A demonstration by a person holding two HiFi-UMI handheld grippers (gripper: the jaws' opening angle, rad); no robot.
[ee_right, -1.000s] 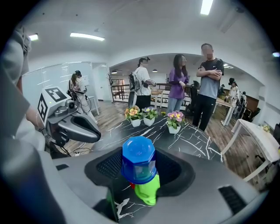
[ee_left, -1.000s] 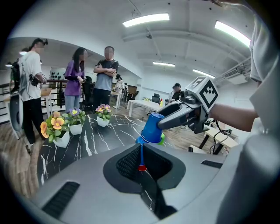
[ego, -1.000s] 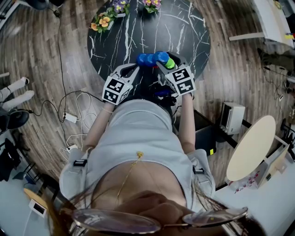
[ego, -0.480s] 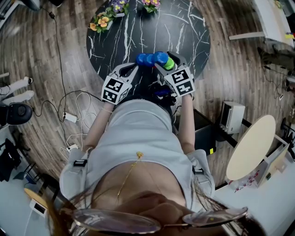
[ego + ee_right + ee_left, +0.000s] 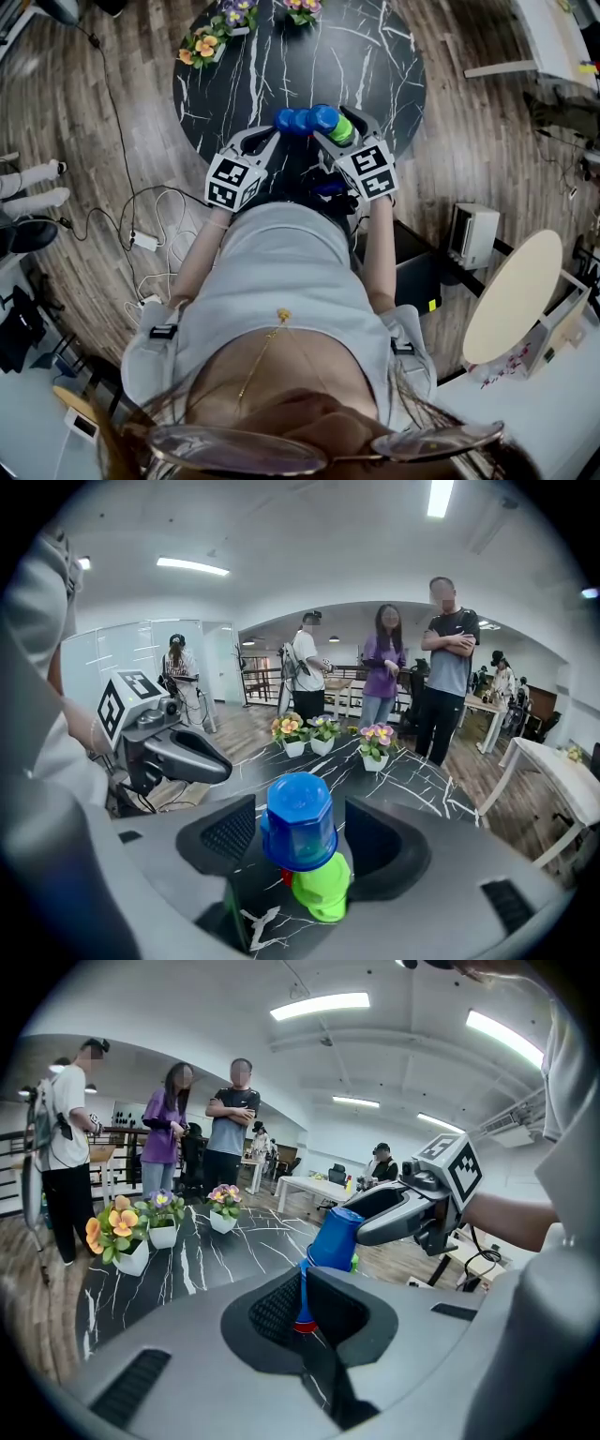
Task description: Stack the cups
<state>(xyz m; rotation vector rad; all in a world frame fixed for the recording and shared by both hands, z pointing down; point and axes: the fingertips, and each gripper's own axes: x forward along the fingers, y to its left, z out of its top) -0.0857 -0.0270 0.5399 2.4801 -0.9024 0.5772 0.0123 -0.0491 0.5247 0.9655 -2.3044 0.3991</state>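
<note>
**Head view.** The left gripper (image 5: 274,134) and right gripper (image 5: 337,131) converge over the near edge of a round, black, marbled tabletop (image 5: 375,56). A short row of blue cups (image 5: 300,120) runs between their tips. A green cup (image 5: 345,127) sits at the row's right end, inside the right gripper's jaws. Potted flowers (image 5: 208,44) stand at the far edge of the tabletop, well apart from the cups.

**Left gripper view.** The jaws of the left gripper (image 5: 303,1277) are drawn almost together and pinch a thin blue cup wall (image 5: 302,1296), seen edge-on. A red edge (image 5: 305,1325) shows at its lower end. Just beyond, a tilted blue cup (image 5: 335,1238) points its base up toward the right gripper (image 5: 358,1225), whose tips flank that end. A sliver of the green cup (image 5: 355,1262) shows behind it (no more than its edge). Potted flowers (image 5: 131,1241) and standing people (image 5: 230,1119) fill the background.

**Right gripper view.** The jaws of the right gripper (image 5: 298,808) stand wide apart and grip nothing. The blue cup (image 5: 298,822), base toward the camera, sits between them with a slim dark gap on either side. The green cup (image 5: 322,885) lies below it, close against the right-hand jaw (contact cannot be confirmed). The left gripper (image 5: 220,766) reaches in from the left, its tip near the blue cup.
</note>
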